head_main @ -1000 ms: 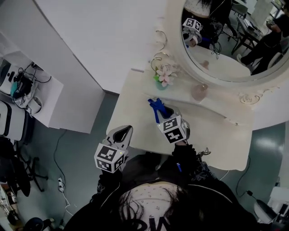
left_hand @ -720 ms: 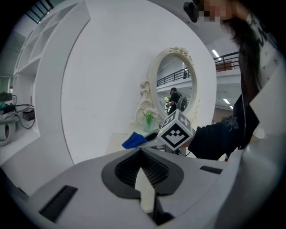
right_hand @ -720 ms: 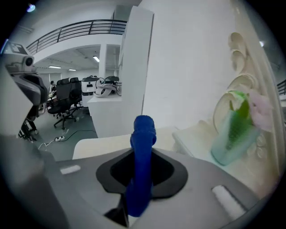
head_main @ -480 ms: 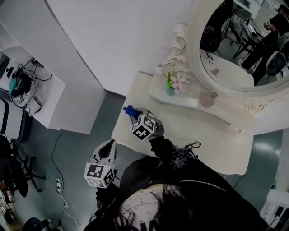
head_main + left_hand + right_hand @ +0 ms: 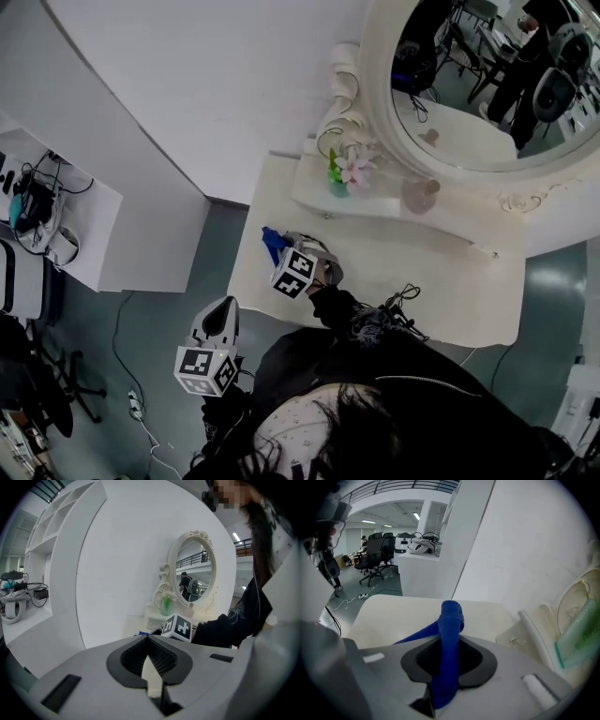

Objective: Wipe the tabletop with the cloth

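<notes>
Cloth (image 5: pixel 450 620), a blue sliver in head view, shows clamped between right gripper (image 5: pixel 449 660) fingers; left gripper (image 5: pixel 149 660) fingers sit together.

- The left gripper (image 5: pixel 222 319) was held back near the body, on the person's left, jaws drawn together with nothing between them.
- The right gripper (image 5: pixel 286 248) was reached forward on a dark-sleeved arm (image 5: pixel 339 306), jaws clamped on the blue cloth (image 5: pixel 449 620).

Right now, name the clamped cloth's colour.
The cloth is solid blue, clearest in the right gripper view.
</notes>
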Demonstrator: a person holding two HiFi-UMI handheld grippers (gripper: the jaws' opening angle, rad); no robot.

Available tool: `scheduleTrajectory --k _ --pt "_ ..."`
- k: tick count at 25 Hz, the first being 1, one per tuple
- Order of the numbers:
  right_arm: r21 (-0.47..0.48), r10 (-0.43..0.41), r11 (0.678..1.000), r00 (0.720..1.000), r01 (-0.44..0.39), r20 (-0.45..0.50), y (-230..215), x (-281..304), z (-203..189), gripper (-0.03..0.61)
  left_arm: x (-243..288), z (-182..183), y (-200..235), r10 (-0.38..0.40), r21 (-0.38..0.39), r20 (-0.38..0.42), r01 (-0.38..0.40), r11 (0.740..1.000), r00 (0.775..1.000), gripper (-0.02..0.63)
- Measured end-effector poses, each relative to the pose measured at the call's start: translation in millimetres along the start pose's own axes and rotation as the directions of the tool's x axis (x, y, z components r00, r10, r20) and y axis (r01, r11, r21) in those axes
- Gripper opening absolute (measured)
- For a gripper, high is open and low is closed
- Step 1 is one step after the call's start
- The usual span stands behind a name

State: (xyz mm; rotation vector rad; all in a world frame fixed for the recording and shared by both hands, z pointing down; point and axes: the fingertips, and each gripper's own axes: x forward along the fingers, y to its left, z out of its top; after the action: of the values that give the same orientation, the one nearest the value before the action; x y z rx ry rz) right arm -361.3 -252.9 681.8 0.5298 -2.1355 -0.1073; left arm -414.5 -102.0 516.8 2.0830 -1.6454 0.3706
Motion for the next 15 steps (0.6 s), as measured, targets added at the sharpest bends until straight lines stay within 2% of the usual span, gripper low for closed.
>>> scheduleTrajectory --k 3,10,15 --pt "0.0 -0.046 0.999 0.999 0.046 -0.013 -14 -11 -21 0.075 13 4 -15 -0.055 0.018 -0.007 0.055 0.998 0.998 0.0" --pt "0.097 -0.118 0.988 0.991 0.123 -0.06 -49 -42 -78 0.075 45 5 -45 -0.168 0.04 -0.035 0.17 0.985 0.985 0.0" --pt "0.177 -0.174 0.965 0.979 0.191 -0.108 -74 -71 -127 0.075 69 13 -76 -0.245 0.073 -0.044 0.248 0.966 0.969 0.0"
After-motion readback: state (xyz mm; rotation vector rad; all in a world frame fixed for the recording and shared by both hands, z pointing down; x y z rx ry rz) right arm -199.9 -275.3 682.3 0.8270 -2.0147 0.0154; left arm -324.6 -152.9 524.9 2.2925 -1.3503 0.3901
